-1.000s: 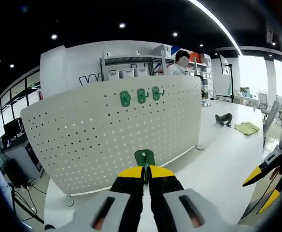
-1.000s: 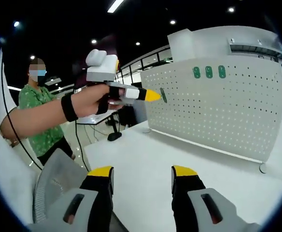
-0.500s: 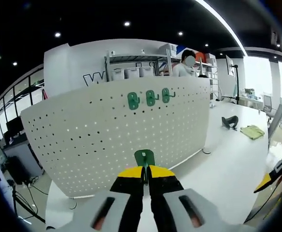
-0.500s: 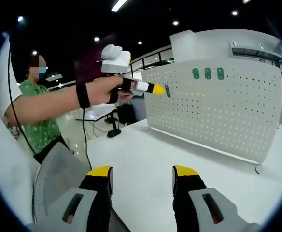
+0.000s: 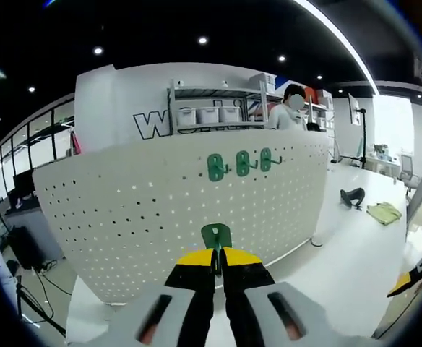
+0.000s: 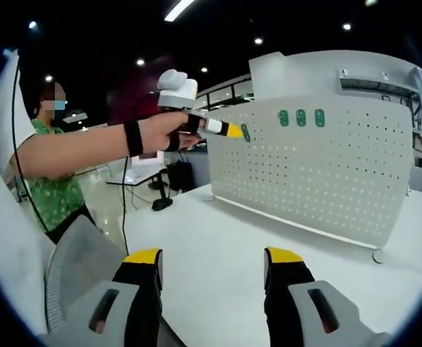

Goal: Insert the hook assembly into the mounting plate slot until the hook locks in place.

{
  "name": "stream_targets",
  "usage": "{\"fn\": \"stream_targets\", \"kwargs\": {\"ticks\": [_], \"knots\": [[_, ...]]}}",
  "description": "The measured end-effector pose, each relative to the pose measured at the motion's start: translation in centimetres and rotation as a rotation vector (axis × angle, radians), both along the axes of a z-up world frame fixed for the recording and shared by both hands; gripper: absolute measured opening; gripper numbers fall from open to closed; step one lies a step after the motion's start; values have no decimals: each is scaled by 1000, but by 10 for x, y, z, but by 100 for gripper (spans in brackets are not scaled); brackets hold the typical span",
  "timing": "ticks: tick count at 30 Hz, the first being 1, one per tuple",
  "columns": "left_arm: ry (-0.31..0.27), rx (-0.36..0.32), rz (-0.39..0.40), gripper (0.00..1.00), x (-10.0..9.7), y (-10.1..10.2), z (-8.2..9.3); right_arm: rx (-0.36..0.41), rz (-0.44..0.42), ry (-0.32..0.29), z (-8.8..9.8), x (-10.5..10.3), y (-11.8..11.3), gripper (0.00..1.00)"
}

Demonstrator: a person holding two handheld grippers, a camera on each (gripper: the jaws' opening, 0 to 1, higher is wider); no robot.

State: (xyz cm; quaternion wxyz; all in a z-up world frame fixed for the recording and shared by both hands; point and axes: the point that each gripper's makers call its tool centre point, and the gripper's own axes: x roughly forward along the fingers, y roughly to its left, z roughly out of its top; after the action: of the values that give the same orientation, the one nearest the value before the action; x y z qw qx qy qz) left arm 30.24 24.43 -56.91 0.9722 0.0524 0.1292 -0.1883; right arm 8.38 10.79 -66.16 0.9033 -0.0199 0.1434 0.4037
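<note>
**Q:** What does the left gripper (image 5: 219, 254) carry, and where?

**A:** In the left gripper view its two yellow-tipped jaws stand pressed together on a green hook (image 5: 216, 236), whose flat rounded tab rises just above the tips. The hook is held up in the air in front of the white perforated mounting plate (image 5: 124, 224), low against the board's face in that view. In the right gripper view the same gripper (image 6: 234, 131) enters from the left, held in a person's hand (image 6: 166, 132) with a dark strap (image 6: 133, 137) at the wrist; the green hook (image 6: 246, 133) sits at its tip, just beside the plate's near upper corner (image 6: 326, 173). Whether hook and plate touch cannot be told.

**Q:** What already hangs on the plate?

**A:** Three green hooks (image 5: 241, 163) sit side by side in a row near its upper edge; in the right gripper view that row (image 6: 301, 117) lies well to the right of the held hook.

**Q:** How does the right gripper (image 6: 214, 264) stand?

**A:** Its jaws are spread wide apart with nothing between them, low over the white table (image 6: 211, 224), well apart from the plate. Its yellow tip (image 5: 401, 282) shows at the right edge of the left gripper view.

**Q:** What surrounds the work?

**A:** The plate stands upright on the table. A yellow-green cloth (image 5: 384, 212) and a dark object (image 5: 352, 196) lie on the table to the plate's right. Metal shelving (image 5: 211, 108) with white bins rises behind the plate.
</note>
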Motion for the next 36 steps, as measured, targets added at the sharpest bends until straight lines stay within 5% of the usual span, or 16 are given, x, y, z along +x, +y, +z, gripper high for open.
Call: {"fn": "stream_targets", "kwargs": {"ticks": [5,36], "knots": [[-7,14,16,3,8,4,4,15,13,40,-6,-5,-1,57],[-14,67,81,3,61,1,30,54,-88,17,-3,0,-20,57]]}}
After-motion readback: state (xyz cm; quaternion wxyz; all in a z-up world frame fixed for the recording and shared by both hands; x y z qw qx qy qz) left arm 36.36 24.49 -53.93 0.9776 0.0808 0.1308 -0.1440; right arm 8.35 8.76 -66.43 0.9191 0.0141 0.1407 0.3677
